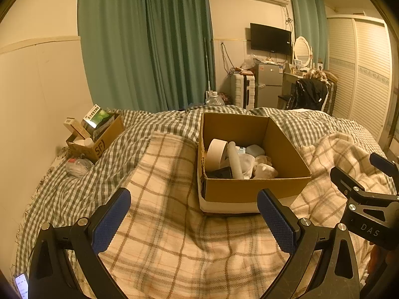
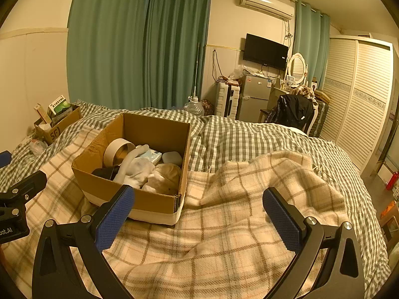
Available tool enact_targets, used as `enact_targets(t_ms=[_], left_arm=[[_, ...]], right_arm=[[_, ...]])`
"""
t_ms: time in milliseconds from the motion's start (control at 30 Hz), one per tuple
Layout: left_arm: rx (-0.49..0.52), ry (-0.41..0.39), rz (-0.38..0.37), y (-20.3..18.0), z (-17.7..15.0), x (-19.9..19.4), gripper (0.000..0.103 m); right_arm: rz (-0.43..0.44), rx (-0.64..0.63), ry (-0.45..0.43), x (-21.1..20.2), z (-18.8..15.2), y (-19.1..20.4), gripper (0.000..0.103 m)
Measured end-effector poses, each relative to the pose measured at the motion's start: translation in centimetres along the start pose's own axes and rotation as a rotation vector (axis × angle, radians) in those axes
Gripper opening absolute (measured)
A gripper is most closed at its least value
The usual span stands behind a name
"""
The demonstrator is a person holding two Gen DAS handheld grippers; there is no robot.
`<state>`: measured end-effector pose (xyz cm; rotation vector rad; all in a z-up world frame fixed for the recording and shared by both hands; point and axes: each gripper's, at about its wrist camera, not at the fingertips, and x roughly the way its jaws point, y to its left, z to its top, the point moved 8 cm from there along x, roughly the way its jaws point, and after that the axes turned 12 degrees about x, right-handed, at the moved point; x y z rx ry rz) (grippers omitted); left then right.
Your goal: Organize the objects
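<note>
An open cardboard box (image 1: pixel 286 147) sits on the plaid blanket (image 1: pixel 174 236) on the bed; it also shows in the right wrist view (image 2: pixel 159 129). Inside lie a tape roll (image 1: pixel 216 153), a white tube (image 1: pixel 234 159), a black item, a grey pouch (image 2: pixel 172 158) and crumpled white and beige things. My left gripper (image 1: pixel 194 206) is open and empty, just short of the box's near wall. My right gripper (image 2: pixel 198 206) is open and empty, at the box's near right corner. The right gripper also shows at the right edge of the left wrist view (image 1: pixel 369 194).
A smaller cardboard box (image 1: pixel 99 142) with cartons stands at the bed's left by the wall, a plastic bag (image 1: pixel 77 168) in front of it. A phone (image 1: pixel 21 285) lies at lower left. Beyond the bed: curtains, suitcase, small fridge (image 1: pixel 268 84), chair with black jacket, wardrobe.
</note>
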<state>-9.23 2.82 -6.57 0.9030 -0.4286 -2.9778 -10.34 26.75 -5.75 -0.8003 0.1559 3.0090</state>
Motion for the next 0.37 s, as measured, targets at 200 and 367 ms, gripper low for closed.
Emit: enact_targets(t_ms=[200, 367], left_arm=[[0.001, -0.006, -0.006, -0.02, -0.08, -0.08, 0.103], [-0.003, -0.012, -0.005, 0.15, 0.07, -0.15, 0.103]], right_arm=[[-0.002, 0.000, 0.002, 0.09, -0.13, 0.00, 0.103], [-0.002, 0.000, 0.003, 0.10, -0.12, -0.01, 0.103]])
